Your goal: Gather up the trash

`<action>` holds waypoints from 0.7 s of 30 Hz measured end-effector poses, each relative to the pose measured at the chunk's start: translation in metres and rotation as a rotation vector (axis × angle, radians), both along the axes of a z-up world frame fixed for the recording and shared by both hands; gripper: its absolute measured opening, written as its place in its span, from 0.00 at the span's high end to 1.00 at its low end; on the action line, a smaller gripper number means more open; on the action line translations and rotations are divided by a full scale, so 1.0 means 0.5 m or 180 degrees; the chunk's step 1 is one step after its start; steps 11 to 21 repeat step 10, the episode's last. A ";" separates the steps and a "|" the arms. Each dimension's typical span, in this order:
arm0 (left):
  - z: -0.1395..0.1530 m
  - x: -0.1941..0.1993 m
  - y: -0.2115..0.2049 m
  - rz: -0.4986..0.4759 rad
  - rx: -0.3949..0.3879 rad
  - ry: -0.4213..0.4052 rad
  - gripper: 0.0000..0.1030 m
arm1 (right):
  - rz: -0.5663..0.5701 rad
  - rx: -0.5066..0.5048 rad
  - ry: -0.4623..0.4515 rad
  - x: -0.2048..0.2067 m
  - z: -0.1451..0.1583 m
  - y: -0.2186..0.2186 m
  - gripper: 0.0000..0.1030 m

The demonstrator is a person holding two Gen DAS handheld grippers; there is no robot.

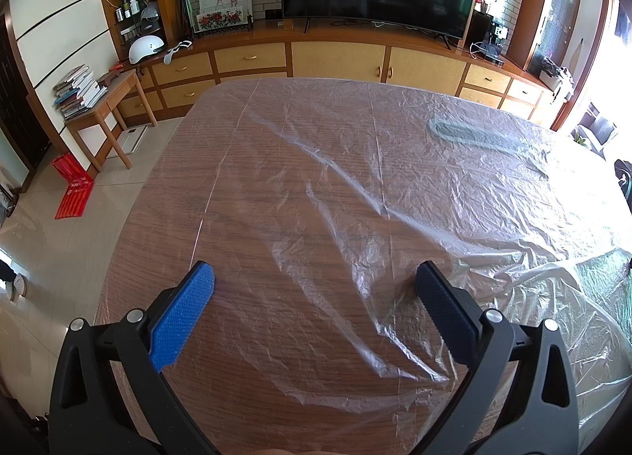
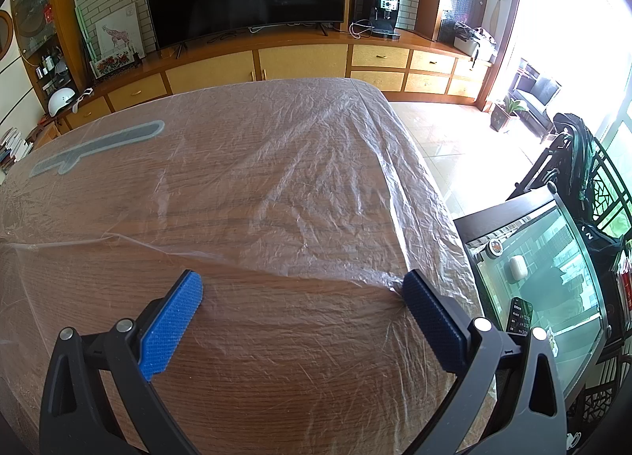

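table's (image 1: 245, 218) near edge cut off below; wood blurred under wrinkled plastic sheet (image 1: 454, 186)

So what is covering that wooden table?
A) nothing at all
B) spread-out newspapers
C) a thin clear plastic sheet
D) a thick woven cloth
C: a wrinkled, see-through plastic sheet lies over the table, with the wood grain showing through it.

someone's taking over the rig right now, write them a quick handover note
Left gripper: open, holding nothing, above the wooden table.
Right gripper: open, holding nothing, near the table's right edge.
Thin clear plastic sheet lies crumpled across the tabletop; a grey-blue flat shape shows on the far side, what it is I cannot tell.
Done: nothing visibly collected.
Left: probably gather the sheet; no bin in view.
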State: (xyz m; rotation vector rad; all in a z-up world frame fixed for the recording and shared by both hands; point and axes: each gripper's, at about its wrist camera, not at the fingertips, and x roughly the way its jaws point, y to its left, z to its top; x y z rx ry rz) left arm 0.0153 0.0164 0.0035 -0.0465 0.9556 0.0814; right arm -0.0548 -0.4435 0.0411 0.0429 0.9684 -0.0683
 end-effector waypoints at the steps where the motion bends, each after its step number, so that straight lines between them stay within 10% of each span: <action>1: -0.001 0.000 0.001 0.0001 -0.0001 0.0000 0.01 | 0.0000 0.0000 0.0000 0.000 0.000 0.000 0.04; 21: -0.001 0.001 0.002 0.0000 0.0000 0.0000 0.01 | 0.0000 0.0000 0.0000 0.000 0.000 0.000 0.04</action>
